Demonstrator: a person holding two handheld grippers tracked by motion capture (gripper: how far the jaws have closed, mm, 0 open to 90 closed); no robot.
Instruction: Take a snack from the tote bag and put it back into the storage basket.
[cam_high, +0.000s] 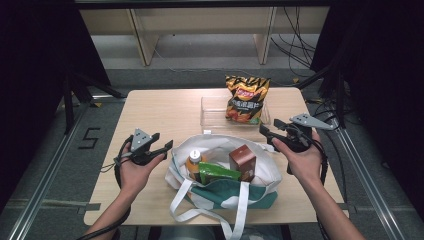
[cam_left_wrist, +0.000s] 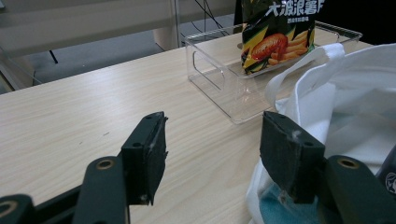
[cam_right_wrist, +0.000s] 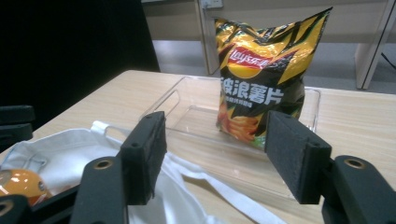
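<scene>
The chips bag (cam_high: 247, 99) stands upright in the clear tray (cam_high: 212, 120) at the far side of the table. The right gripper (cam_high: 267, 134), jaws apart and holding nothing, hovers near it over the white tote (cam_high: 260, 172). The left gripper (cam_high: 161, 146) waits open left of the tote, perhaps touching it.

Left gripper (cam_high: 161, 143): black two-jaw tool, jaws wide apart — nothing between them.
Right gripper (cam_high: 266, 132): black, jaws spread and empty — pointing inward.
</scene>
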